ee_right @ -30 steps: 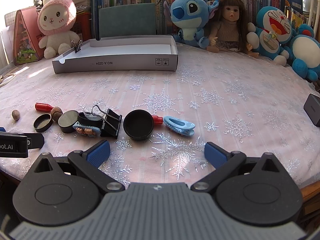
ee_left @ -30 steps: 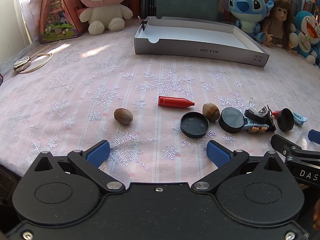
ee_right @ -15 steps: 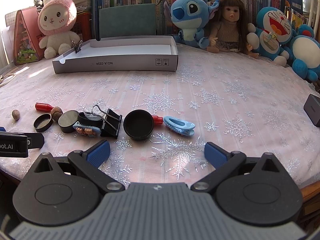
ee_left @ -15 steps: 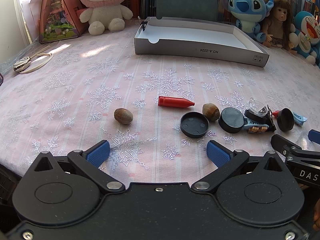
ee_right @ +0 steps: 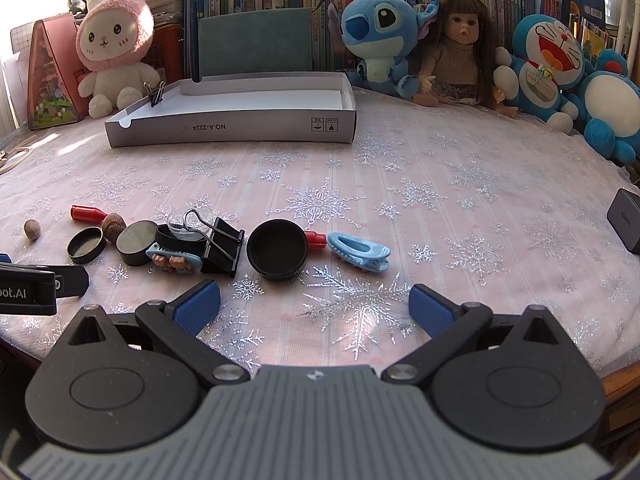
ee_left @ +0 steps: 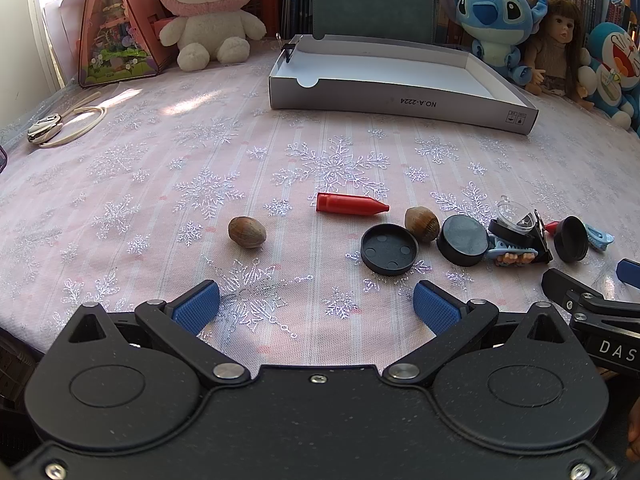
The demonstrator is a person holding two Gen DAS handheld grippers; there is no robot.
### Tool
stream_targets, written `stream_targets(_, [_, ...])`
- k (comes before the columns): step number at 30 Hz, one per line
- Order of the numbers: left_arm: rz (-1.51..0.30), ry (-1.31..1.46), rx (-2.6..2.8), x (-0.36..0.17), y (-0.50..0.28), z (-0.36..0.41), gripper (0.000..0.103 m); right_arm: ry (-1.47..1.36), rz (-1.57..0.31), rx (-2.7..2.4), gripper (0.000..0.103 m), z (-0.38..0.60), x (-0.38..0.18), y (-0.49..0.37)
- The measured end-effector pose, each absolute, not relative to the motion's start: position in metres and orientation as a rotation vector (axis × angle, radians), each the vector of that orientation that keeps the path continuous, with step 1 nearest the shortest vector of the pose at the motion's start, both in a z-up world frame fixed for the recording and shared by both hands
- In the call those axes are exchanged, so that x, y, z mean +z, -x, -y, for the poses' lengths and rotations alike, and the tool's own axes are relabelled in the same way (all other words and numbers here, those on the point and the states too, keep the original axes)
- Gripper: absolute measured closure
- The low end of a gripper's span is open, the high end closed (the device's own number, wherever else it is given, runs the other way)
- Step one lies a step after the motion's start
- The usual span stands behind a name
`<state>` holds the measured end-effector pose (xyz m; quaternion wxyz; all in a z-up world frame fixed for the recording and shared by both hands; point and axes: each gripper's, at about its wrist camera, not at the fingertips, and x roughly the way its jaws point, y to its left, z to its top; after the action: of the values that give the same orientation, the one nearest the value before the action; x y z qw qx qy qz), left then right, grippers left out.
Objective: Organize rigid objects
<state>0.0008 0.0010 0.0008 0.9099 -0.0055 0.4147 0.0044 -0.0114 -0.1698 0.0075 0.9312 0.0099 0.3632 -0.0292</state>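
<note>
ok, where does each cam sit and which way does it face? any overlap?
Left wrist: on the left gripper, low at the table's near edge, facing the white box; its own open blue fingers show, plus the right gripper.
Right wrist: on the right gripper, same heading, further right; its own open fingers show, plus the left gripper.
Shared: box, red cap, black lids, plush toys.

No visible change in either view, left gripper (ee_left: 316,306) and right gripper (ee_right: 314,306) unmoved at lower frame, jaws equally wide; scattered items unshifted
</note>
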Motion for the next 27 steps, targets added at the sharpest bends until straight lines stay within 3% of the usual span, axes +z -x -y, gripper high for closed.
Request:
stream_targets(14, [-0.849, 0.007, 0.008, 0.0, -0.001, 0.0, 0.0, -0.02, -0.739, -0.057, 0.0, 0.167, 0.007, 0.012])
stream_targets(27, [-0.71, 0.011, 0.037, -0.005, 0.008, -0.003, 0.0, -0.018, -0.675, -0.041, 0.0, 0.172, 0.003, 0.02])
